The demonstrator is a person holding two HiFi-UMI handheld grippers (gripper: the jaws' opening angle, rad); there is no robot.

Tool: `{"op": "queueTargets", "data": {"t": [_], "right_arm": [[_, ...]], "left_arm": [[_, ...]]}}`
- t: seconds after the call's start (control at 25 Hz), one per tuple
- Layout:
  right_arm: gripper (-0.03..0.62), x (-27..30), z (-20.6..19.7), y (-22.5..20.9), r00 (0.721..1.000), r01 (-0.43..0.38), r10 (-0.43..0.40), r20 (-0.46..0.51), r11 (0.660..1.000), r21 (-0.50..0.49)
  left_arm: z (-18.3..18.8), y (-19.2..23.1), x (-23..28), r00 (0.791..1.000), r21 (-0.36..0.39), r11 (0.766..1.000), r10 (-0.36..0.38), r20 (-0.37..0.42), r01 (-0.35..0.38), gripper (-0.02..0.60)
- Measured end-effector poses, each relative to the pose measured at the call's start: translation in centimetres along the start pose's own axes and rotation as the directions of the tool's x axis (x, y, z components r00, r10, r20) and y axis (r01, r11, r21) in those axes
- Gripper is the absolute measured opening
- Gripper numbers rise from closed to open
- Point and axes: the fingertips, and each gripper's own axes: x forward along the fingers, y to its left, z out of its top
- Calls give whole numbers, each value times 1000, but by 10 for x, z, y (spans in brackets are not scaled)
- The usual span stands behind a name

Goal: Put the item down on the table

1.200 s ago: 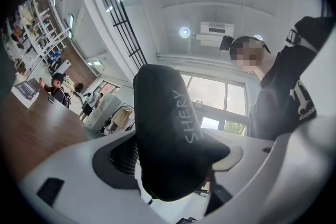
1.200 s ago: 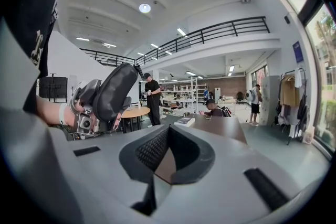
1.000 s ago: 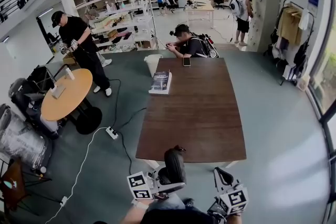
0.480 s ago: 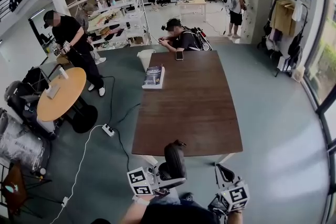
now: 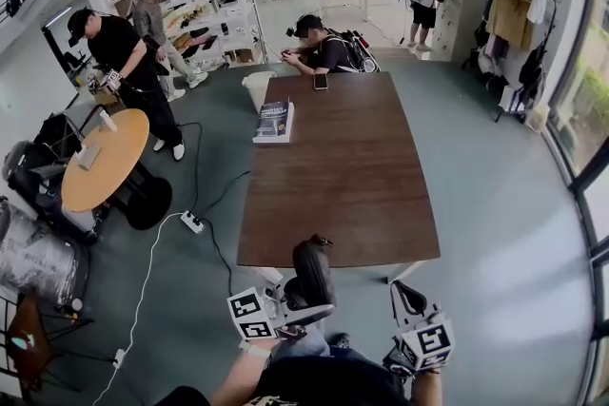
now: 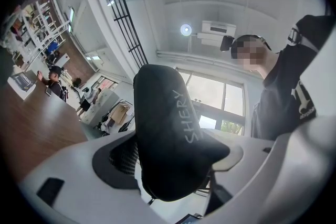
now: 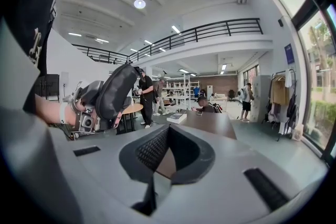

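Note:
A long black padded item (image 5: 312,271) with white lettering stands upright in my left gripper (image 5: 306,311), which is shut on its lower part; it fills the left gripper view (image 6: 168,139) between the white jaws. It hangs just short of the near edge of the brown table (image 5: 352,166). My right gripper (image 5: 407,299) is to the right of it, lower, with its jaws together and nothing between them (image 7: 168,157). The right gripper view also shows the black item (image 7: 115,93) at the left.
On the table's far left lies a book (image 5: 273,121), and a phone (image 5: 322,81) lies at the far end, where a person (image 5: 324,48) sits. A round wooden table (image 5: 90,162), a power strip (image 5: 191,222) with cables and a bin (image 5: 256,90) stand to the left.
The head view has shifted a little, so the table sits higher in the picture. Both grippers keep their places before the near edge, the left still shut on the black item.

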Motion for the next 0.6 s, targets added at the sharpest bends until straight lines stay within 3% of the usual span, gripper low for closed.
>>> {"op": "queueTargets", "data": {"t": [0.2,0.4,0.6], "right_arm": [[-12,0,-10,4,1000,-9,9,-26,1000,-10],[-12,3,-4,-3,998,44,-43,-39,999,11],[-12,11,-16,-2,998,13,-16,-57,999,-53]], "left_arm": [[0,3,-4,1000,-10,1000,-9,16,9,365],[-4,13,-5,1000,-29,1000,-9,10,9,365],[1,23,-4,1000,-30,1000,-9,15,9,365]]}}
